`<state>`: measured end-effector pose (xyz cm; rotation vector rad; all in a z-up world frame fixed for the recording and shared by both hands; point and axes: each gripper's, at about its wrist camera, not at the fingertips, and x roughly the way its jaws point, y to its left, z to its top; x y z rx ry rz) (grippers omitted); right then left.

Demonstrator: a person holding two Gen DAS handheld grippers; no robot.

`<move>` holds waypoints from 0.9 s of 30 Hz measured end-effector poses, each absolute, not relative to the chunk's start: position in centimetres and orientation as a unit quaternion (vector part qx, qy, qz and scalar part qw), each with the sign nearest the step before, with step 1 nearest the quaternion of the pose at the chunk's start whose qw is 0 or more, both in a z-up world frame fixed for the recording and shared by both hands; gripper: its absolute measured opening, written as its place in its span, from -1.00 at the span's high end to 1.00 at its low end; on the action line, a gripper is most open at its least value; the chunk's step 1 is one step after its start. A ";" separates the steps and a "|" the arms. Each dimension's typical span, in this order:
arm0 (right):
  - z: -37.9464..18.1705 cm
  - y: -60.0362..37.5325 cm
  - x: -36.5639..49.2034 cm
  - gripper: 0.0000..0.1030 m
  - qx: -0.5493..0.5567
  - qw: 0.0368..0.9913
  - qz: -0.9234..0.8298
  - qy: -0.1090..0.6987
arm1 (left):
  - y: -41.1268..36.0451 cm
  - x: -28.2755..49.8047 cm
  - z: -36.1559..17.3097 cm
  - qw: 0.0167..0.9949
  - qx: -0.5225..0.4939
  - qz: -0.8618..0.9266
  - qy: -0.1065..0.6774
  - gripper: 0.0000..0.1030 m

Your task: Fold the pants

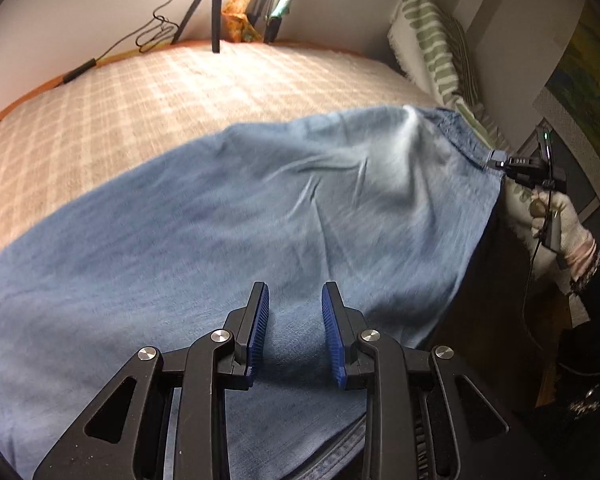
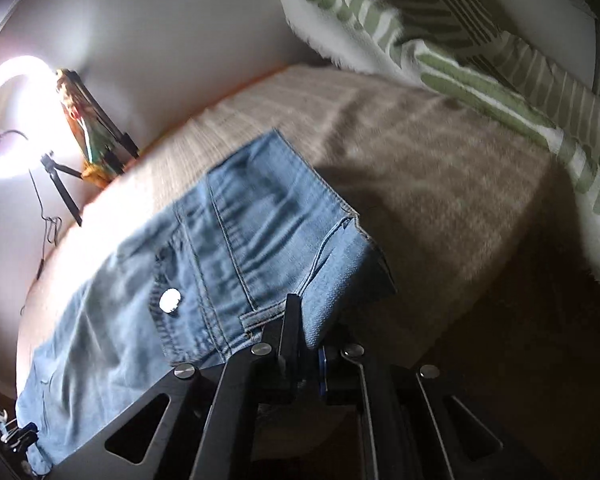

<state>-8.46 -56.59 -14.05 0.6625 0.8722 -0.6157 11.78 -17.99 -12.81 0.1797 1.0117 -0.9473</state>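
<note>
The blue jeans lie spread across a bed covered with a beige checked bedspread. In the left wrist view the denim fills the middle and lower field, with soft creases near its far right end.

Left gripper: the jaws stand partly apart above the denim. The blue ribbed pads face each other with a gap between them, and no fabric is clamped there. Whether the fingertips touch the cloth cannot be told.

Right gripper: the jaws are closed on the waistband edge of the jeans, beside a belt loop. The gripped corner is lifted and folds over the fingers. A metal button shows on the waistband to the left. In the left wrist view the same gripper pinches the far right corner of the denim, held by a hand in a light glove.

A green-and-white patterned pillow rests at the head of the bed. A lit ring light on a tripod stands at the far side against the wall.
</note>
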 end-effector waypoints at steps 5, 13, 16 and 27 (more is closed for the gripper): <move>-12.2 -56.1 -8.6 0.31 0.273 0.810 -0.273 0.441 | -18.4 11.5 -13.6 0.764 0.096 -0.438 0.464 0.51; -5.5 -52.8 -4.4 -0.06 0.190 0.873 -0.185 0.409 | -18.6 10.2 -13.3 0.763 0.157 -0.444 0.444 0.50; -4.6 -50.7 0.0 -0.07 0.148 0.892 -0.137 0.405 | -18.8 10.3 -12.5 0.763 0.160 -0.446 0.439 0.50; -11.0 -43.5 15.2 -0.25 0.105 0.857 0.131 0.488 | -21.6 14.3 -9.8 0.778 0.117 -0.458 0.414 0.50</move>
